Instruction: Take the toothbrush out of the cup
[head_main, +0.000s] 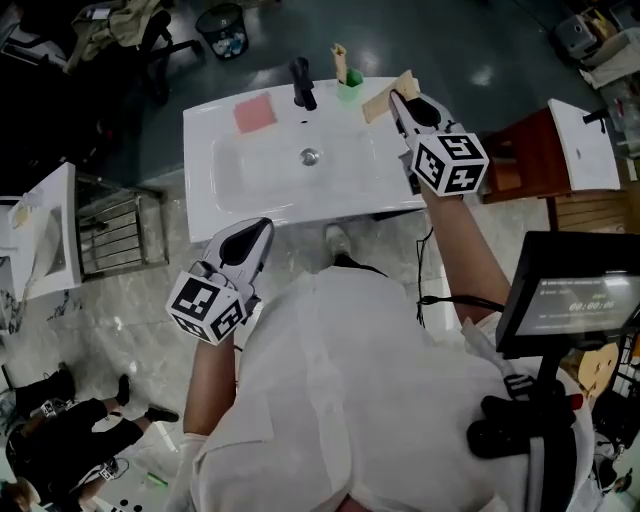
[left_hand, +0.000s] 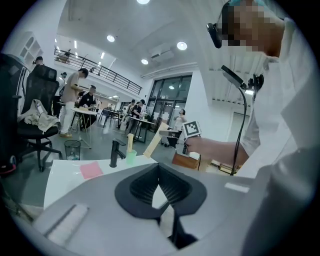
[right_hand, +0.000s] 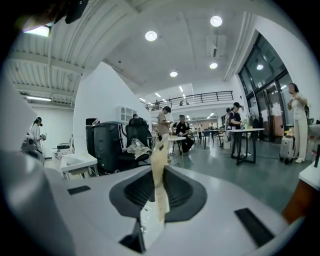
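A small green cup (head_main: 349, 85) stands on the back rim of the white sink (head_main: 200, 180), to the right of the faucet, with a beige stick (head_main: 339, 54) still upright in it. My right gripper (head_main: 398, 98) hovers just right of the cup, shut on a beige toothbrush (head_main: 385, 100) that is out of the cup and slants toward it. In the right gripper view the toothbrush (right_hand: 160, 165) stands pinched between the pads of the gripper (right_hand: 159, 190). My left gripper (head_main: 265, 228) is shut and empty at the sink's front edge, its pads (left_hand: 170, 187) pressed together. The cup (left_hand: 131, 157) also shows there.
A black faucet (head_main: 302, 83) and a pink sponge (head_main: 254, 113) sit on the back rim, and the drain (head_main: 309, 156) lies mid-basin. A brown wooden stand (head_main: 525, 150) is to the right, a monitor (head_main: 570, 300) at lower right, and another sink (head_main: 45, 230) on the left.
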